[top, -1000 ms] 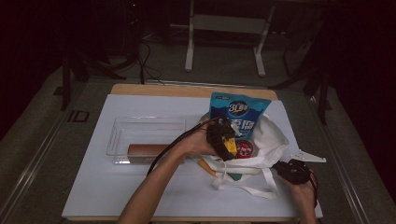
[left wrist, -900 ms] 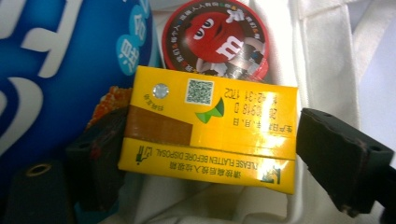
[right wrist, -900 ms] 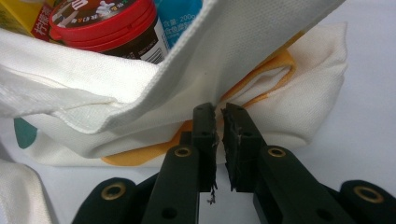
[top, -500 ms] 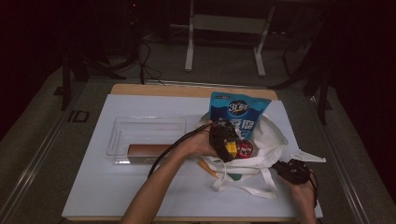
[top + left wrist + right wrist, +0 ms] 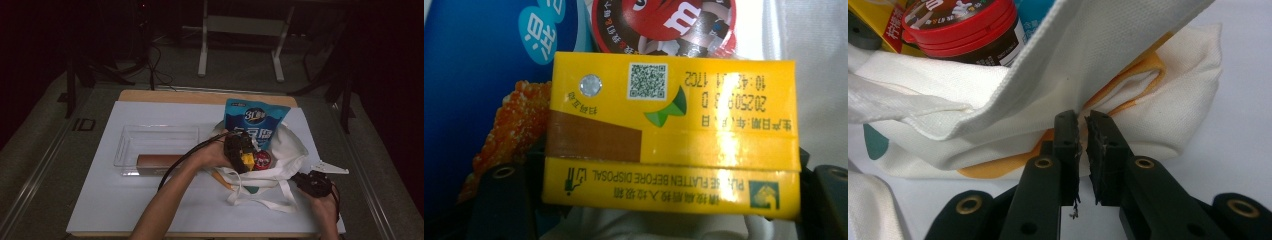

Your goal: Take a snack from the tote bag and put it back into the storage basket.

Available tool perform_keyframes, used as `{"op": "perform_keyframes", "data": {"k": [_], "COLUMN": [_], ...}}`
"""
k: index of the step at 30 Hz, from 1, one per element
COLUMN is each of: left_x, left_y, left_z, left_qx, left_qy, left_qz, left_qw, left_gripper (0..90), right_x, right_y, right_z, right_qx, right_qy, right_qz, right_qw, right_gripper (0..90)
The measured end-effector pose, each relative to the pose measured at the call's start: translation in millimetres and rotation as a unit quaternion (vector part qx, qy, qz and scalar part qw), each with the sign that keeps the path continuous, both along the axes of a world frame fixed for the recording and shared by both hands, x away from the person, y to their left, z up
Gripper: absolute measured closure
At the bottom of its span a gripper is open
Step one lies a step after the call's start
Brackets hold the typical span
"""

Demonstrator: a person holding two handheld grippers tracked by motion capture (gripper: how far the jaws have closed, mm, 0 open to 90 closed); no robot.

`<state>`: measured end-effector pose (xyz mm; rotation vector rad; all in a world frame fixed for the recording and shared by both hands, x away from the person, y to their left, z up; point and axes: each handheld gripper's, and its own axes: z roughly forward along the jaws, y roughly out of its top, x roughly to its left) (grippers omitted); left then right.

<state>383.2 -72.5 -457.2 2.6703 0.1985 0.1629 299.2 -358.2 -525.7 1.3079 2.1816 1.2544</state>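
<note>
A white tote bag (image 5: pixel 292 150) lies open on the table's right half. My left gripper (image 5: pixel 240 152) hangs over its mouth, shut on a yellow drink carton (image 5: pixel 669 140) that spans the gap between both jaws. Just beyond the carton stands a red-lidded M&M's tub (image 5: pixel 261 160), and a blue snack bag (image 5: pixel 255 125) leans behind it. Lower right, my right gripper (image 5: pixel 1082 125) is shut on the bag's cloth rim (image 5: pixel 1098 55) and holds that edge up. The tub (image 5: pixel 963 30) shows inside the bag.
A clear plastic tray (image 5: pixel 130 145) sits left of the bag with a brown box (image 5: pixel 155 161) at its front. The bag's handles (image 5: pixel 260 197) trail toward the front edge of the white mat (image 5: pixel 100 200).
My left gripper with the carton has edged slightly right and down toward the bag's mouth. The right gripper has stayed where it was.
</note>
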Motion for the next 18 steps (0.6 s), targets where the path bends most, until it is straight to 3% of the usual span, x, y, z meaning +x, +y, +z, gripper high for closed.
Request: {"op": "perform_keyframes", "data": {"k": [18], "left_x": [-2.2], "left_y": [0.9], "left_z": [1.5], "left_qx": [-0.002], "left_qy": [-0.004], "left_qz": [-0.007], "left_qw": [1.0000], "left_gripper": [28.2], "right_x": [0.3], "right_y": [-1.2], "right_z": [-0.6], "right_qx": [0.004], "right_qy": [0.000], "right_qz": [0.001], "right_qw": [1.0000], "right_gripper": [81.9]}}
